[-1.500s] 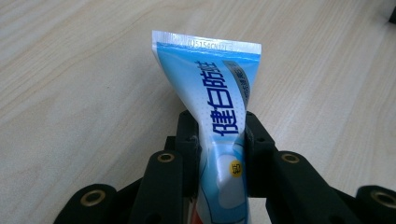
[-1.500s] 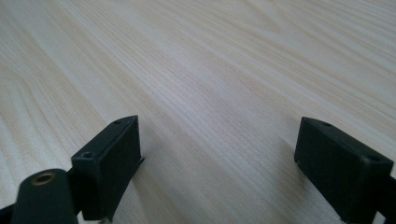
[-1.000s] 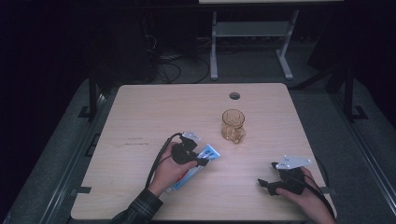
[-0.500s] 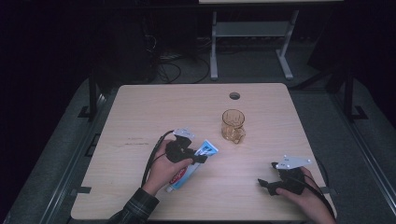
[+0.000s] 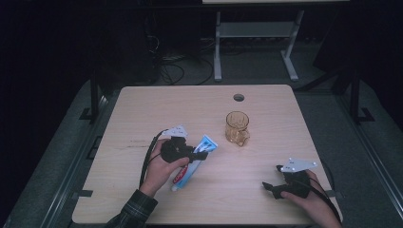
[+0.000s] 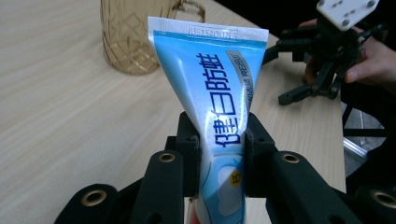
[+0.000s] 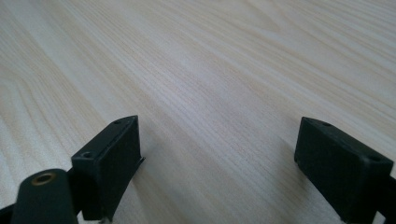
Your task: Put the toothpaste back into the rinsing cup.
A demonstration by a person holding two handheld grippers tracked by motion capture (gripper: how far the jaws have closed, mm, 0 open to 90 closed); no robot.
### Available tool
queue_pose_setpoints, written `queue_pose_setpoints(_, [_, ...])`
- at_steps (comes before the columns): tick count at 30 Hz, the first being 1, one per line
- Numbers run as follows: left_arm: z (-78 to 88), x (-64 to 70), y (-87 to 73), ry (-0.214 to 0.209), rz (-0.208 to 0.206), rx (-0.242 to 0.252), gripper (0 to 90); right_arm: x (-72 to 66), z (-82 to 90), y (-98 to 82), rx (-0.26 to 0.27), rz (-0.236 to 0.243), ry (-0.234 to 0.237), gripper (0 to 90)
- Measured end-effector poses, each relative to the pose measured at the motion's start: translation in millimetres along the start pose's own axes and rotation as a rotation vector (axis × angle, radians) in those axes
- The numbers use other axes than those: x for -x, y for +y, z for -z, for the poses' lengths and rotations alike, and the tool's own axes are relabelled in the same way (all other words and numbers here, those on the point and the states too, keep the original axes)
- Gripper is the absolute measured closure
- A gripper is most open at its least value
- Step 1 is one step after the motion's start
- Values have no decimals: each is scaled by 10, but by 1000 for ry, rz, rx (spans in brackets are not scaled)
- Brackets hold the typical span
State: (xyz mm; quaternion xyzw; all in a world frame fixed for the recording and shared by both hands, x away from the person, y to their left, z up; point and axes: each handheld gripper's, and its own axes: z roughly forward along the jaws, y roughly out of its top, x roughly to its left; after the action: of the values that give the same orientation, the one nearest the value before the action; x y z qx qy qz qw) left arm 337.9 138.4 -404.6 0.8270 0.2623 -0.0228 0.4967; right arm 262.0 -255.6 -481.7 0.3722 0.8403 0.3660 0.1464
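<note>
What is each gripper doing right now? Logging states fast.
Left gripper: closed on the toothpaste tube.
Right gripper: open, holding nothing.

Dim lab: lone wooden table (image 5: 142,104) with cable hole, floor cables (image 5: 173,71), metal stand (image 5: 254,33).

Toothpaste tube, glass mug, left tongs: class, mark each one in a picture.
toothpaste tube (image 6: 215,79), left gripper view, on its blue printed face.
glass mug (image 5: 236,125), high view, on its amber wall.
left tongs (image 6: 223,154), left gripper view, between the pads that clamp the tube.

High view overlooks the table (image 5: 142,109); gripper views hug it.
</note>
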Motion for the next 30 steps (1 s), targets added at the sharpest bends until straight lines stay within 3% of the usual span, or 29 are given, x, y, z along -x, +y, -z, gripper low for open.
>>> queue_pose_setpoints(8, [53,15,42,-1,-45,53,727,1,0,0,0,1,0,136])
queue_pose_setpoints(20, [39,33,131,-4,-80,66,726,-1,0,0,1,-1,0,136])
queue_pose_setpoints(30, [55,39,300,0,-105,92,726,0,-1,0,1,0,-1,136])
